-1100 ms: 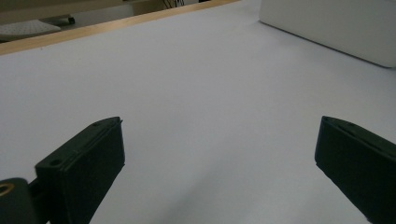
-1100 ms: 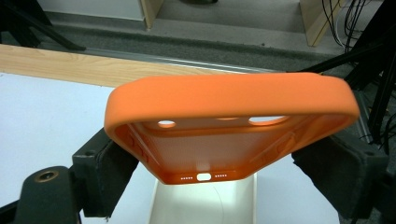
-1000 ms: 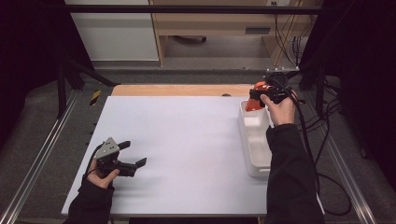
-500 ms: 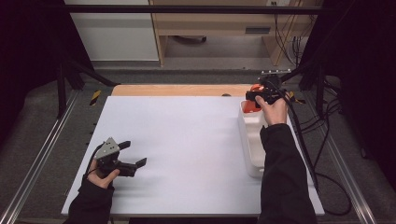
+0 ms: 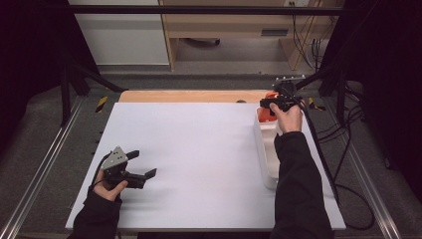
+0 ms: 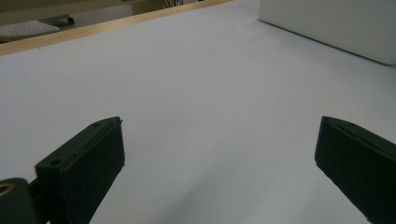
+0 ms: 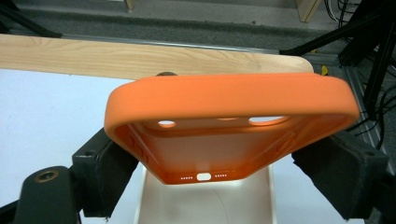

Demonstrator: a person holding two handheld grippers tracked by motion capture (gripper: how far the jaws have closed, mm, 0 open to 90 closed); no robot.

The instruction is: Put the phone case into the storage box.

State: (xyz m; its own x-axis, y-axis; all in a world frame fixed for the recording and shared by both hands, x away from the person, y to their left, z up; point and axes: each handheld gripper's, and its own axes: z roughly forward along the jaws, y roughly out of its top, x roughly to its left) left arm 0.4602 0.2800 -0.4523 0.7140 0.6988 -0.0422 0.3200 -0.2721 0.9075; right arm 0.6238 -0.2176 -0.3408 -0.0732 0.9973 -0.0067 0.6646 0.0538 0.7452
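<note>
An orange phone case (image 7: 229, 126) of soft, matte material, empty, is held off the table with its open hollow side facing the right gripper view's camera, so its textured inner back, camera cut-outs and the small port holes along its near end show. Black fingers (image 7: 109, 170) press on its two long sides. In the high view it (image 5: 269, 112) hangs over the far end of a white tray (image 5: 265, 149).

surface: white table (image 5: 199, 149) in front of me, bare wooden strip (image 5: 189, 96) along its far edge | on it: long white tray (image 5: 266, 149) at the table's right side, its far end near the strip | my left gripper (image 5: 142, 164) rests on the table's near-left part, well apart from the tray
</note>
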